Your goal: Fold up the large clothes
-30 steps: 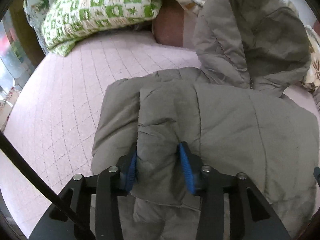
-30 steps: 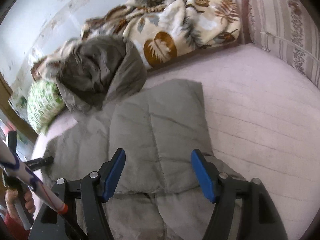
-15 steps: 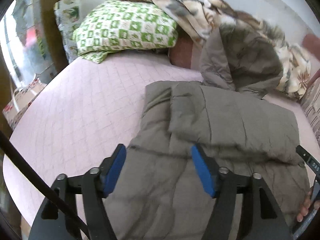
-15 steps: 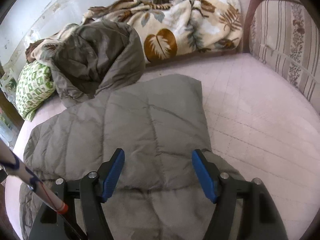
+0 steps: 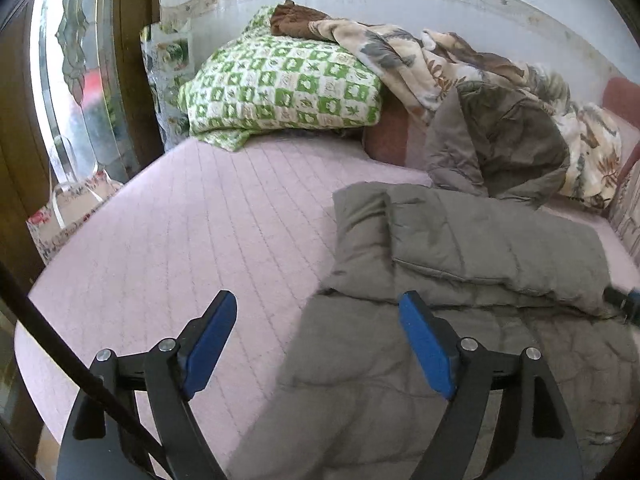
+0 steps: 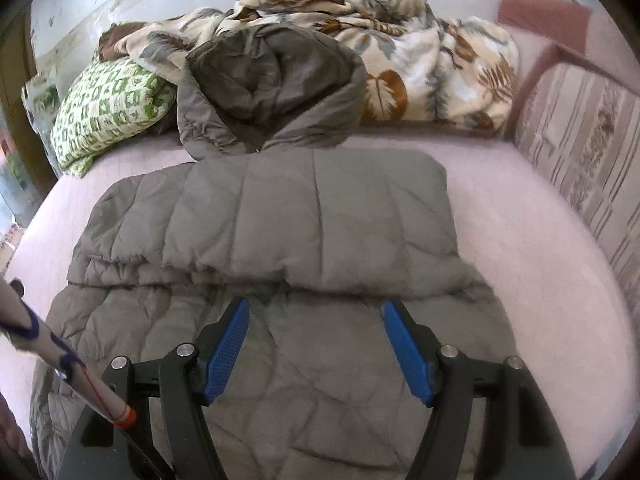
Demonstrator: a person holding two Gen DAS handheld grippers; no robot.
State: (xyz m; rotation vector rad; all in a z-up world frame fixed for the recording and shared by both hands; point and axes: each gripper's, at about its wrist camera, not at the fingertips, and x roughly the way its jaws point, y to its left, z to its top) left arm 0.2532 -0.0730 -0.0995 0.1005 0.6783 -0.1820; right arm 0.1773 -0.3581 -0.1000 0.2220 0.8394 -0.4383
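A grey-brown quilted hooded coat lies flat on the pink bed, both sleeves folded in over its body, its hood propped against the bedding at the back. In the left wrist view the coat fills the right half. My left gripper is open and empty, raised over the coat's left edge and the bedsheet. My right gripper is open and empty, above the coat's lower part, just below the folded sleeves. The right gripper's tip shows at the left wrist view's right edge.
A pink quilted bedsheet covers the bed. A green checked pillow and a leaf-print blanket lie along the back wall. A striped cushion stands at the right. A glass door is at the left.
My left gripper let go of the sleeve it held folded over the coat, opened, and pulled back and left. My right gripper stayed open and drew back towards the coat's lower part.
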